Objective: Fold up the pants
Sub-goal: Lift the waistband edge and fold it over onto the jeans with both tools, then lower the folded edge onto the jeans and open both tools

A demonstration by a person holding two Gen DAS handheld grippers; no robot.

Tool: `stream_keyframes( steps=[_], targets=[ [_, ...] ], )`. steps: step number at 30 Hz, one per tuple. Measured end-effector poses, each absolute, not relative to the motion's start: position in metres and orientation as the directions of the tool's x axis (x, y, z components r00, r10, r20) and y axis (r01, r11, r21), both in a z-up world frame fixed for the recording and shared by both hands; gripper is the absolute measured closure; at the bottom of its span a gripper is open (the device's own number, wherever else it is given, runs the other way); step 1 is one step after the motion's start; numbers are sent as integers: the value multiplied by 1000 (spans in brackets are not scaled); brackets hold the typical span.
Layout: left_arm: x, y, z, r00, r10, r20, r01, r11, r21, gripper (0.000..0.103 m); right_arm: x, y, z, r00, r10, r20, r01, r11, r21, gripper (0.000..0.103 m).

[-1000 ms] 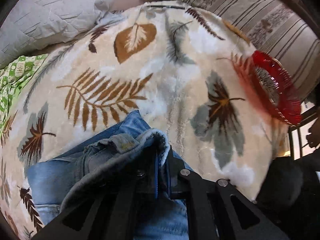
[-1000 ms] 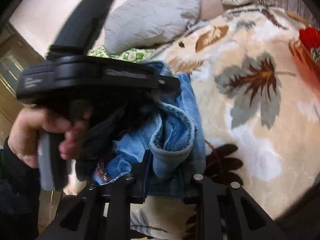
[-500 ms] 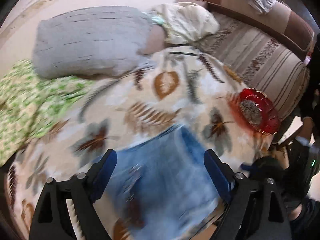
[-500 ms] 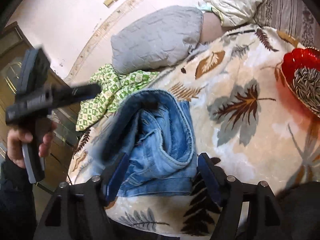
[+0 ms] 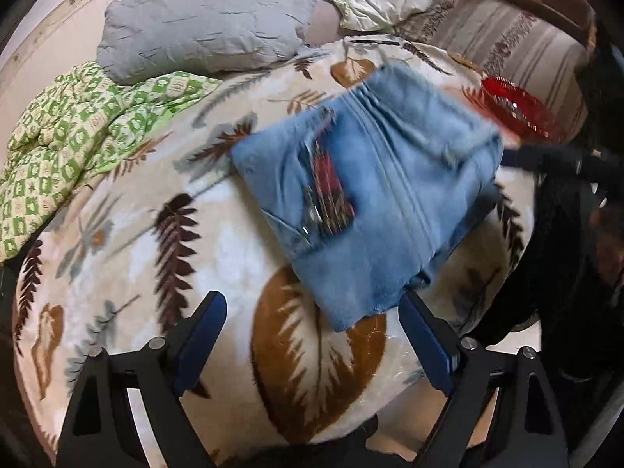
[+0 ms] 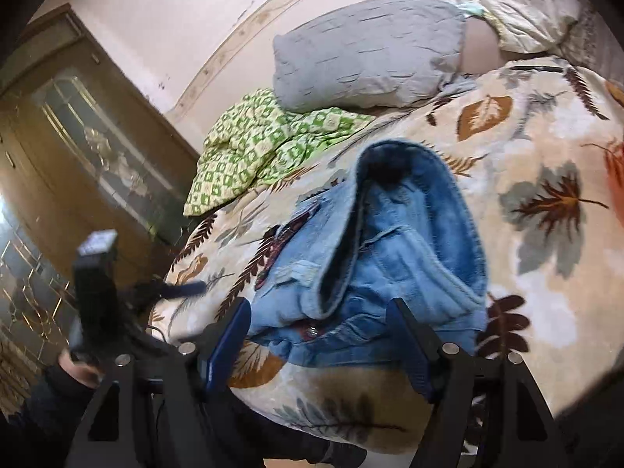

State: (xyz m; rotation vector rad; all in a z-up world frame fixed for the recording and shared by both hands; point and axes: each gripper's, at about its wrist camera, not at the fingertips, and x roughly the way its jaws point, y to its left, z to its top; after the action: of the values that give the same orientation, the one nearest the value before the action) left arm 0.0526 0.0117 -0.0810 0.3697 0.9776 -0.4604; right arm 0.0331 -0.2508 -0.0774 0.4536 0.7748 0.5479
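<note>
The blue denim pants [image 5: 374, 191] lie folded into a compact bundle on the leaf-patterned blanket [image 5: 148, 273]; they also show in the right wrist view [image 6: 382, 257] with the waistband side up. My left gripper [image 5: 312, 335] is open and empty, held back from the near edge of the bundle. My right gripper [image 6: 319, 339] is open and empty, just short of the bundle's near edge. The left gripper also shows in the right wrist view [image 6: 97, 273], held in a hand at the left, off the bed.
A grey pillow [image 5: 202, 23] and a green patterned cloth [image 5: 78, 132] lie at the back left of the bed. A red bowl [image 5: 518, 109] sits at the right edge. A striped sofa back [image 5: 507, 31] and a wooden cabinet [image 6: 78, 148] flank the bed.
Both grippers opened and let go of the pants, then pulled back from them. The folded bundle now rests on the blanket by itself.
</note>
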Motion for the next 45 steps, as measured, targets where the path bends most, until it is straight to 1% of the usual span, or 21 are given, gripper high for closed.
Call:
stream_keyframes(
  steps=[5, 6, 7, 8, 9, 10, 13, 16, 18, 21, 23, 24, 27, 30, 37, 38, 39, 40, 41, 44, 45],
  targets=[
    [58, 6, -100, 430, -188, -883, 555, 827, 94, 13, 43, -238, -80, 576, 608, -546, -301, 779, 550, 28],
    [60, 5, -99, 432, -196, -880, 558, 825, 90, 13, 46, -235, -81, 571, 609, -550, -303, 779, 549, 31],
    [61, 4, -97, 439, -198, -876, 556, 826, 92, 15, 49, -232, -80, 565, 615, -550, -311, 776, 549, 42],
    [63, 4, -97, 441, -199, -875, 554, 828, 91, 24, 51, -228, -80, 560, 620, -550, -324, 775, 543, 55],
    [67, 2, -97, 423, -211, -881, 560, 825, 72, 64, 54, -221, -81, 550, 616, -564, -339, 782, 523, 76],
    [68, 0, -100, 377, -245, -893, 579, 815, 21, 83, 55, -217, -80, 543, 610, -578, -352, 790, 503, 77],
    [64, -13, -98, 390, -225, -893, 598, 799, 61, 87, 51, -212, -71, 563, 593, -576, -397, 805, 441, 80],
    [58, -17, -70, 421, -327, -846, 611, 792, -2, 87, 49, -225, -49, 601, 585, -544, -418, 811, 411, 82],
    [56, -21, -56, 440, -373, -817, 627, 779, -18, 87, 51, -241, -34, 630, 567, -531, -411, 823, 392, 83],
    [56, -39, -59, 434, -369, -822, 665, 746, 17, 87, 57, -263, -27, 648, 522, -555, -383, 853, 354, 84],
    [65, -46, -84, 393, -292, -872, 662, 748, 48, 86, 65, -274, -45, 621, 491, -611, -345, 871, 350, 88],
    [68, -46, -94, 371, -273, -888, 657, 753, 43, 85, 69, -276, -63, 605, 440, -663, -306, 898, 317, 89],
    [74, -37, -107, 337, -303, -891, 635, 773, -23, 83, 79, -276, -118, 490, 466, -737, -256, 885, 390, 89],
    [74, -37, -107, 342, -287, -895, 633, 774, -6, 82, 78, -269, -119, 529, 430, -731, -275, 902, 332, 89],
    [65, -40, -106, 361, -271, -892, 610, 792, 6, 78, 79, -270, -119, 532, 432, -728, -272, 901, 337, 89],
    [63, -40, -108, 369, -249, -895, 601, 799, 25, 64, 78, -270, -120, 534, 427, -729, -274, 904, 329, 89],
    [64, -39, -114, 365, -203, -909, 584, 810, 53, 38, 78, -269, -118, 538, 421, -731, -275, 907, 320, 87],
    [66, -38, -121, 360, -155, -920, 562, 823, 81, 19, 78, -268, -118, 541, 417, -730, -275, 908, 315, 86],
    [69, -33, -124, 363, -121, -924, 527, 845, 96, 16, 76, -268, -116, 547, 413, -728, -276, 910, 309, 86],
    [64, -16, -102, 386, -242, -890, 494, 869, -22, 16, 70, -270, -106, 566, 396, -723, -278, 918, 284, 73],
    [62, -11, -95, 402, -261, -878, 483, 875, -39, 13, 66, -270, -100, 580, 390, -715, -283, 920, 271, 51]
  ],
)
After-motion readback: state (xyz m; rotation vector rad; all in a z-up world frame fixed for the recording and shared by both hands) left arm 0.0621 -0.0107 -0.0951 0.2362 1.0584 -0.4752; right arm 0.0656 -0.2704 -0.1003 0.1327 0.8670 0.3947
